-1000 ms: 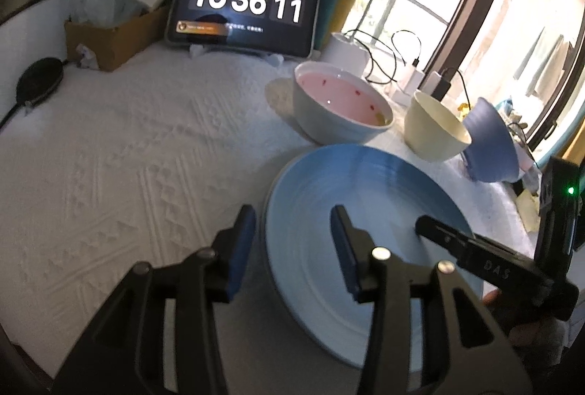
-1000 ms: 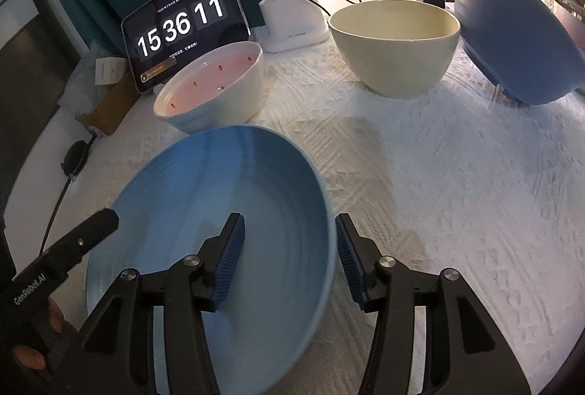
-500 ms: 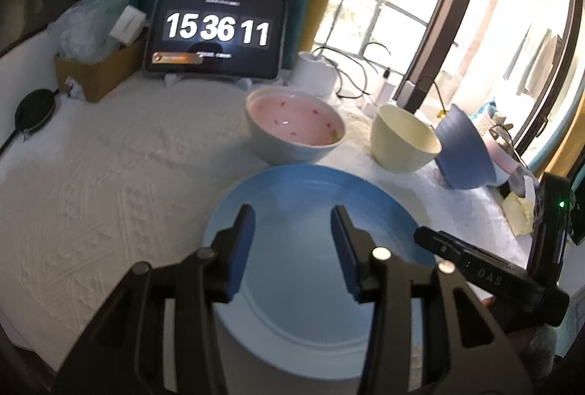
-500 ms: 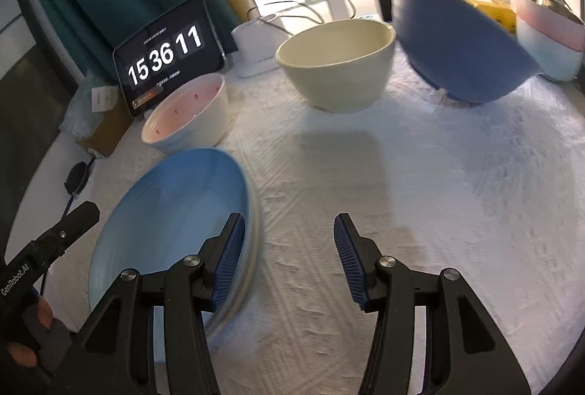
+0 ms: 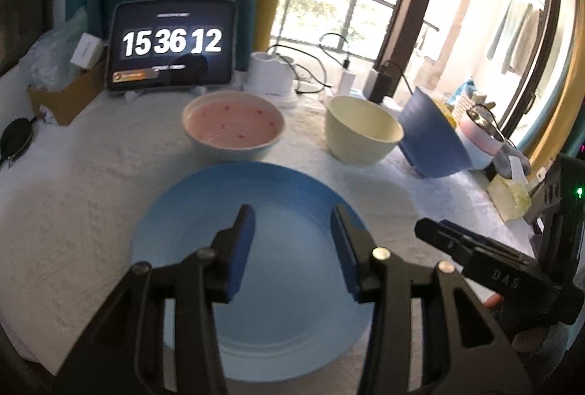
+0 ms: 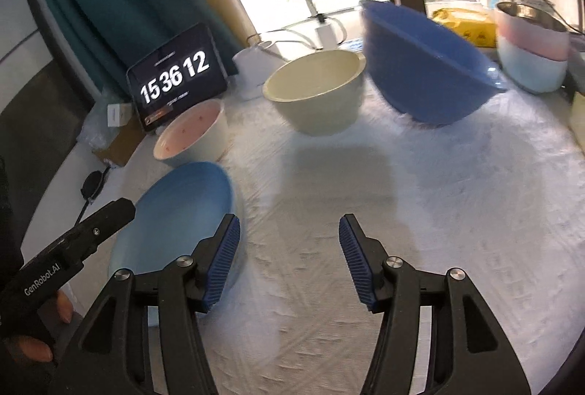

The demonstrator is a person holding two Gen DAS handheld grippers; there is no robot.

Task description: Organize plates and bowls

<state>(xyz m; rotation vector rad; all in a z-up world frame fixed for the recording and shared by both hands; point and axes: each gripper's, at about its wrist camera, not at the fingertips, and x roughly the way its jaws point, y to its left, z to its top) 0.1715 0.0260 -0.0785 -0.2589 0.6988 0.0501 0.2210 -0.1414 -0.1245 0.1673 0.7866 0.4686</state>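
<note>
Progress looks modest so far, judging by how things lie: your blue plate (image 5: 256, 249) sits flat on the white-covered bench (image 6: 438, 212), and neither tool is holding anything. Taking that plate as the landmark, the pink-lined bowl (image 5: 234, 128) stands just behind it, the cream bowl (image 5: 362, 132) behind and to its right, and the dark blue bowl (image 6: 420, 66) farther right again, tilted on its side rather than standing upright. A pink and pale blue stack (image 6: 530, 48) sits beyond that, at the far right edge. Your left gripper (image 5: 292, 249) hovers above the plate with its fingers apart and nothing between them. Your right gripper (image 6: 289, 259) hangs just right of the plate over bare cloth, its fingers widening at this moment, also with nothing between them. All three bowls are still separate, so the nesting or stacking is what you have left; the tilted blue one probably needs righting first.
</note>
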